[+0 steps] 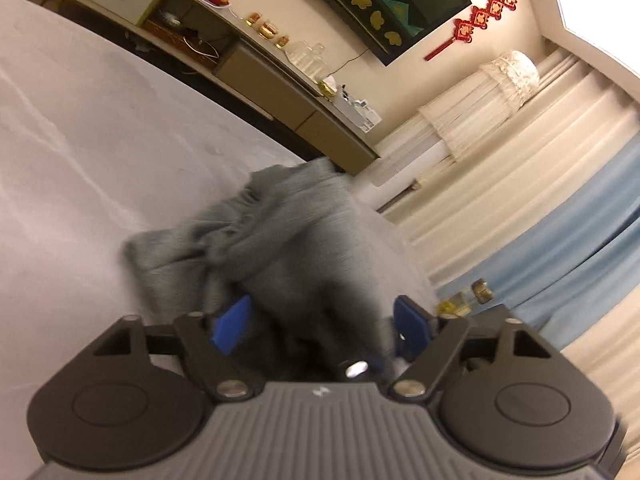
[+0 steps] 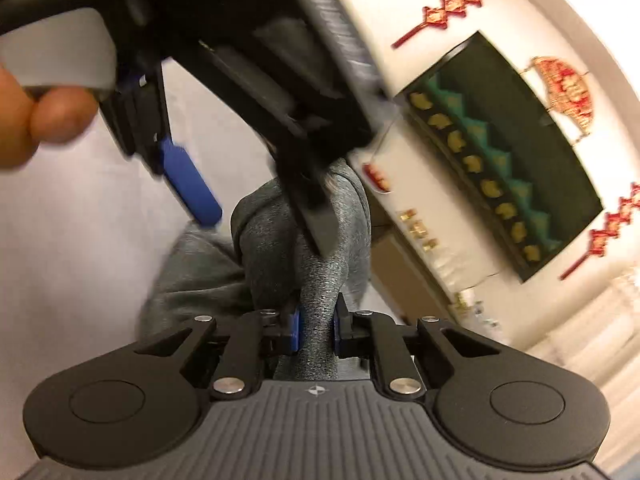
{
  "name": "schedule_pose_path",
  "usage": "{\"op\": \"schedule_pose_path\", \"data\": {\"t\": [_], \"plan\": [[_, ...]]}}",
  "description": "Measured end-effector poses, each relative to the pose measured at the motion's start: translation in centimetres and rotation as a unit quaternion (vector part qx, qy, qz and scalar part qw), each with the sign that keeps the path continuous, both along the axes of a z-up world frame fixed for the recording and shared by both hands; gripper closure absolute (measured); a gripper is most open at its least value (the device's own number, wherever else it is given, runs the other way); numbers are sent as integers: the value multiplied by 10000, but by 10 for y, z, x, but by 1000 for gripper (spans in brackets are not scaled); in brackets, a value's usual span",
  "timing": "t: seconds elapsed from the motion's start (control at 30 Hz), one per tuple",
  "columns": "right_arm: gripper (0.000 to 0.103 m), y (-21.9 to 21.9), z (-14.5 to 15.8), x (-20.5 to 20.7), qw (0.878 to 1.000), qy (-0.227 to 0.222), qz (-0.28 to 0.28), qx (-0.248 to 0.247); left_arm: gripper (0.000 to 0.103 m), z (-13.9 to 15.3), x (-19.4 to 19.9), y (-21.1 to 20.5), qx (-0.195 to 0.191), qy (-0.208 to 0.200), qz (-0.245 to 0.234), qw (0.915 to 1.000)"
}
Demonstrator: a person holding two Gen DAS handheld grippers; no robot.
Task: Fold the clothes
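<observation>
Currently the right gripper (image 2: 316, 330) has its blue pads pinched tight on a bunched fold of the grey garment (image 2: 312, 280), centre of its frame. Left gripper (image 1: 322, 322) stands wide apart, garment (image 1: 280, 240) crumpled between its pads on the pale sheet (image 1: 80, 120). A hand (image 2: 36, 116) shows upper left.

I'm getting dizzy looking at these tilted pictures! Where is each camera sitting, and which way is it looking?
Left wrist view: sits on the left gripper, looks along its open blue fingers at the grey garment bunched on the pale bed, with the sideboard and curtains behind.
Right wrist view: sits on the right gripper, shut on a fold of the grey garment; the left gripper and a hand holding it show above.
Both share: the garment, the bed, and the red knot ornament.
</observation>
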State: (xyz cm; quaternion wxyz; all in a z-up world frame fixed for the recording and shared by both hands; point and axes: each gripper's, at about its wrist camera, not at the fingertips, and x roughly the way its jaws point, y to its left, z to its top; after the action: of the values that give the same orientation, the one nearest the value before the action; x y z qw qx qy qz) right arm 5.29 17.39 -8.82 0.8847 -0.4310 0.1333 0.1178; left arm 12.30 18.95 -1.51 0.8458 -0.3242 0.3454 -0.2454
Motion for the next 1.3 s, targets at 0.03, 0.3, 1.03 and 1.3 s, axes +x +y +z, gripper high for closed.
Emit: {"op": "schedule_pose_path", "data": {"t": [0.03,0.3,1.03,1.3], "plan": [[89,2,-3,-2,10000,-16,44,-84,15,-3,5,-4,-32,11,20,10000],[87,25,-20,-20,9982,65,336,-483,87,-42,42,2,307,-28,216,9993],[83,-125,3,-34,9941,967,-381,-298,67,-57,17,-41,329,310,-348,9984],[81,-165,-4,-41,9932,1026,-535,-84,69,-68,17,-52,777,415,-413,9953]]}}
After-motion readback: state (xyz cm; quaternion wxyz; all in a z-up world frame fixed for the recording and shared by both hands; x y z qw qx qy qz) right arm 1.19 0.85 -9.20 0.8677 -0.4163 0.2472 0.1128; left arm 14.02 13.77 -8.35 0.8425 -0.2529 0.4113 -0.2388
